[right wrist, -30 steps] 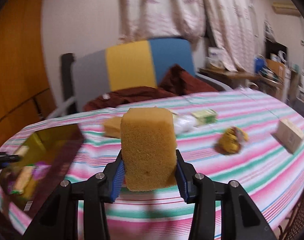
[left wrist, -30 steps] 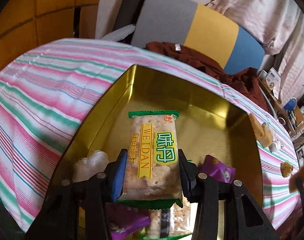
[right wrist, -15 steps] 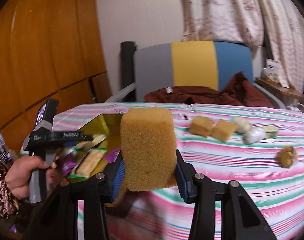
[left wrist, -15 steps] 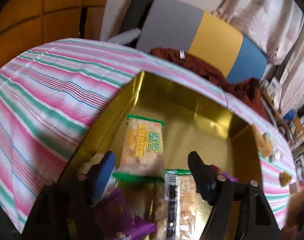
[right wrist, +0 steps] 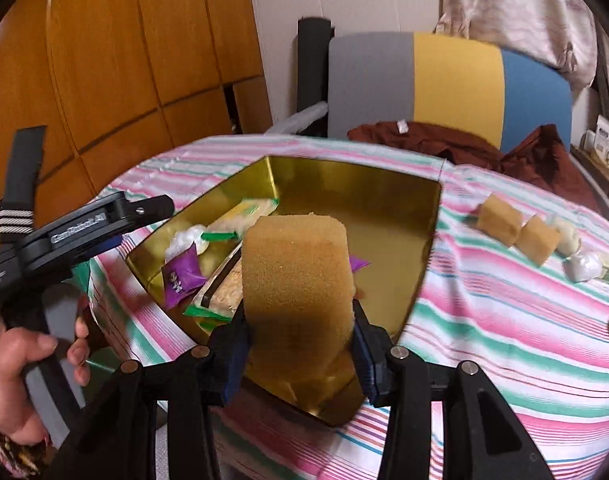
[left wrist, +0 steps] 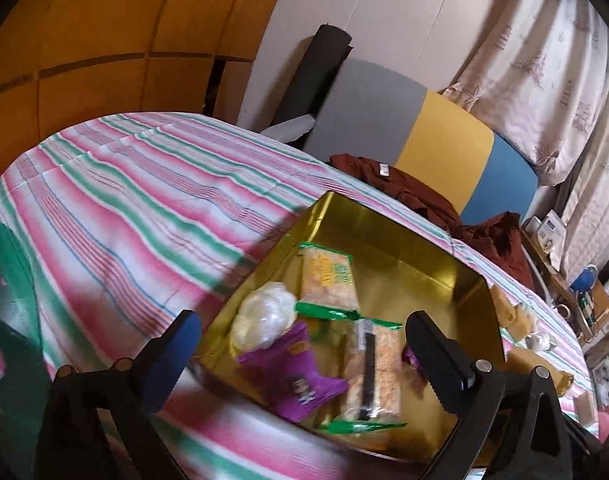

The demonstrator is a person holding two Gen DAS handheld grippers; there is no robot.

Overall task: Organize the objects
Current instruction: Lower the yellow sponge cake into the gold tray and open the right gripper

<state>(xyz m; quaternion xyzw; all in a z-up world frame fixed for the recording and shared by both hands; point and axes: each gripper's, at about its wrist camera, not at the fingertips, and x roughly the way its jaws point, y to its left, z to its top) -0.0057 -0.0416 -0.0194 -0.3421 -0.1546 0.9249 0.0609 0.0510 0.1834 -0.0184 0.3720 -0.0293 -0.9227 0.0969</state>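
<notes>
- Left gripper (left wrist: 304,340): jaws spread wide, just been opening, nothing pinched. Pitched down, hanging over the near end of the gold tin (left wrist: 388,236).
- In the right wrist view a hand (right wrist: 20,376) at 8 o'clock wraps the left tool's grey handle, fingers curled round it; tool body angles up toward 2 o'clock at the tin.
- Cracker pack (left wrist: 328,280) lies free on the tin floor, at 12 o'clock from the gap between the left jaws, not touching either pad.
- Also in the tin: clear-wrapped sweet (left wrist: 266,316) at 10 o'clock from the gap, purple packet (left wrist: 292,376) and second cracker pack (left wrist: 374,368) near centre. Motion blur, so how they overlap is unclear.
- Right gripper (right wrist: 300,344): clamped on the sponge (right wrist: 296,280), pads pressing both sides, sponge upright. Tilted down, held above the tin's near corner.
- Sponge hides part of the tin floor; looks clear of the tin, can't confirm.
- Striped tablecloth (right wrist: 504,300): two more sponge blocks (right wrist: 516,232) at 2 o'clock from the held sponge, well apart from the tin, small wrapped items just beside them.
</notes>
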